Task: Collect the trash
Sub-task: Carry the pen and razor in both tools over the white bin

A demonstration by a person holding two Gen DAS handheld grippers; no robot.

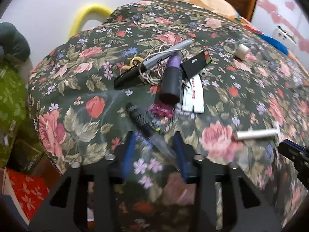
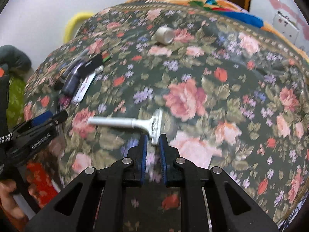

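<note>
Black right gripper (image 2: 153,141); blue-lined jaws, silver screws, "GenRobot.AI" marking.

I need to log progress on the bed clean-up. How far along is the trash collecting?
No collection spot shows, so nothing looks done yet. In hand: the right hand-held gripper is shut on the silver razor; the left hand-held gripper has a dark pen between its fingers, grip unclear. Left on the floral cover: marker, purple tube, black box, white packet, tape roll.

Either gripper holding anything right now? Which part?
Right gripper is shut on the silver razor, pinched at its head end, handle sticking out left. Left gripper has a dark pen between its fingers; contact cannot be told.
</note>
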